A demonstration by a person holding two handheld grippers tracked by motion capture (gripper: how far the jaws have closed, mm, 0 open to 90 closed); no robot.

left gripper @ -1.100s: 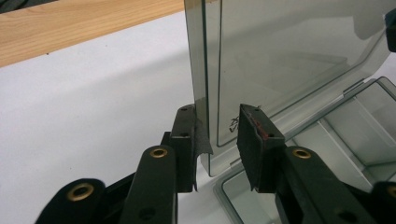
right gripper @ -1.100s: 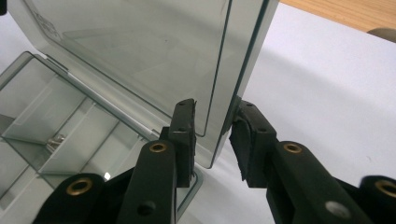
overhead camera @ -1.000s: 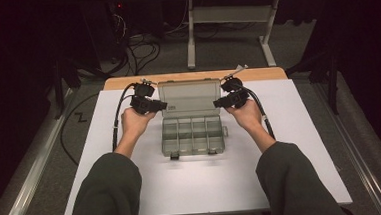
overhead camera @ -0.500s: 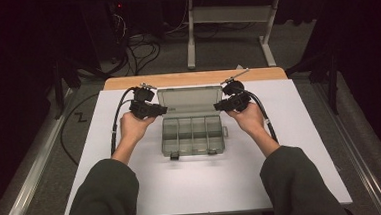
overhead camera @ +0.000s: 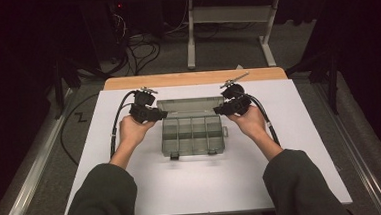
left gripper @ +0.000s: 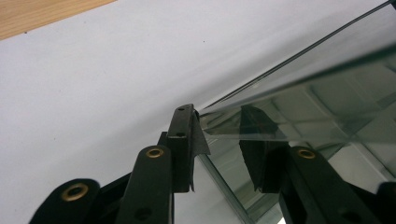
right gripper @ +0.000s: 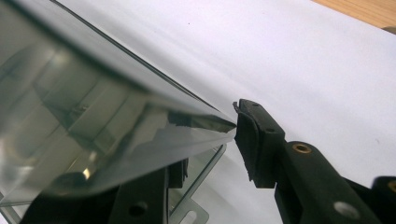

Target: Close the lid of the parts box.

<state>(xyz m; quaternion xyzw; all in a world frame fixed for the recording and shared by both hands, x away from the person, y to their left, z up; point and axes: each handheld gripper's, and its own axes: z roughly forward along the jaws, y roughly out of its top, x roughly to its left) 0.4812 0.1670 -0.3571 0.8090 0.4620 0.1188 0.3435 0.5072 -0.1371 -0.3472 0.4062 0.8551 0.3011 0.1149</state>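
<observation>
While the clear compartment box sits mid-table, long axis left to right, the left gripper meets its raised lid at the far-left corner and the right gripper at the far-right. Both pairs of jaws have just been opening, each straddling a lid corner, seemingly no longer pinching.

The tabletop is white and takes the middle of the frame, with a strip of bare wood along its upper edge. A clear compartment box lies directly on it at the centre, its lid open.
</observation>
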